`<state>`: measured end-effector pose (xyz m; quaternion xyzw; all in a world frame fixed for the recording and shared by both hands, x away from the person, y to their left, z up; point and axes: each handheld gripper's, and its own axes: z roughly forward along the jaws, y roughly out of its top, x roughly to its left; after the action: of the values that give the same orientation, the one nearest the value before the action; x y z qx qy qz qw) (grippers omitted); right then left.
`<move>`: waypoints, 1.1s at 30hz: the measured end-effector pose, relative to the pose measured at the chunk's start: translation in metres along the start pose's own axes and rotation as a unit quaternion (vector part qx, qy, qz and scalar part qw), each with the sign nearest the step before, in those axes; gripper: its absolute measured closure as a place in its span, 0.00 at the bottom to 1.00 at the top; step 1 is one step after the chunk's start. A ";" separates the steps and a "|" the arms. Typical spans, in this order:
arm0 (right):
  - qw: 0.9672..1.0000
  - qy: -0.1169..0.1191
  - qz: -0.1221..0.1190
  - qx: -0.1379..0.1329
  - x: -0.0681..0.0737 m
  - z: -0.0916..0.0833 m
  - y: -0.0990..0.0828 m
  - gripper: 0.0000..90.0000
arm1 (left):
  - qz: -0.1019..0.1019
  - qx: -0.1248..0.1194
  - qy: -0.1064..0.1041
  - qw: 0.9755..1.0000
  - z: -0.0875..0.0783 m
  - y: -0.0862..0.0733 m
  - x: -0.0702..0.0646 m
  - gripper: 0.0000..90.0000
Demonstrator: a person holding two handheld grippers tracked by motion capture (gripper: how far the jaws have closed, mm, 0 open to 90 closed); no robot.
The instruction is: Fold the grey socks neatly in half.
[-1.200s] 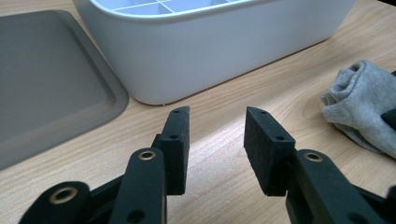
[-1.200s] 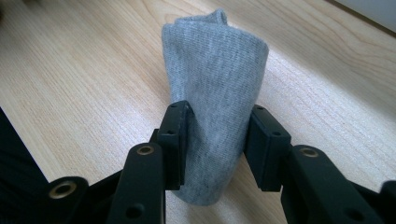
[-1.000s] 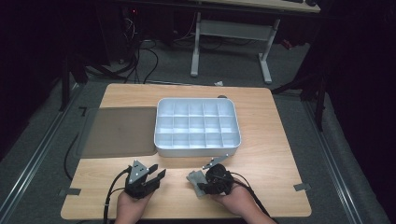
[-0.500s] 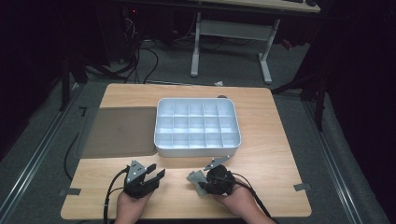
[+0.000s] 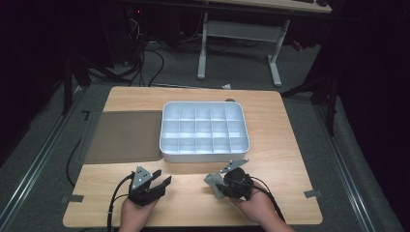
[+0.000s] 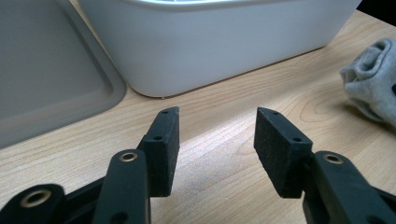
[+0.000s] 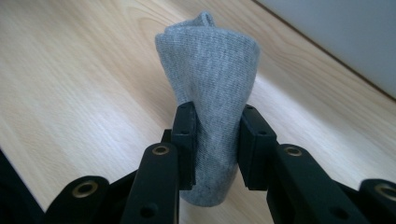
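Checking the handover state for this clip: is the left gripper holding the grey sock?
No: the left gripper has open jaws with only bare table between them, while the grey sock is clamped in the right gripper.

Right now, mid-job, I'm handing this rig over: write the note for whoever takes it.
Right gripper: shut on the grey sock, bunched, just above the wooden table at its near edge.
Left gripper: open, nothing between its pads; its jaws have just been opening. It points at the near wall of the white compartment box.
The flat grey lid lies left of the box.
Done: sock gripped.
Left: probably to put the sock in a compartment; all those visible look empty.
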<state>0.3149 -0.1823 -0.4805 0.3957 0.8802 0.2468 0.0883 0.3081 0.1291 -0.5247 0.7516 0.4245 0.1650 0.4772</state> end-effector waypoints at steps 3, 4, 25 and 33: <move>1.000 -0.014 0.003 0.013 -0.006 -0.004 -0.003 0.79 | 0.002 0.000 0.001 1.000 0.000 0.000 0.000 0.56; 1.000 -0.019 0.005 0.015 -0.007 -0.005 -0.003 0.79 | 0.002 0.001 0.000 1.000 0.000 0.000 0.000 0.55; 0.998 -0.049 0.037 0.012 -0.039 -0.028 -0.022 0.79 | 0.010 0.000 -0.007 1.000 0.000 -0.001 -0.002 0.50; 0.997 -0.065 0.040 0.015 -0.049 -0.040 -0.026 0.79 | 0.013 -0.001 -0.007 1.000 0.000 0.000 -0.002 0.49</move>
<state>0.3161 -0.2478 -0.4610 0.4472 0.8595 0.2111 0.1291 0.3067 0.1277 -0.5239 0.7578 0.4110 0.1659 0.4789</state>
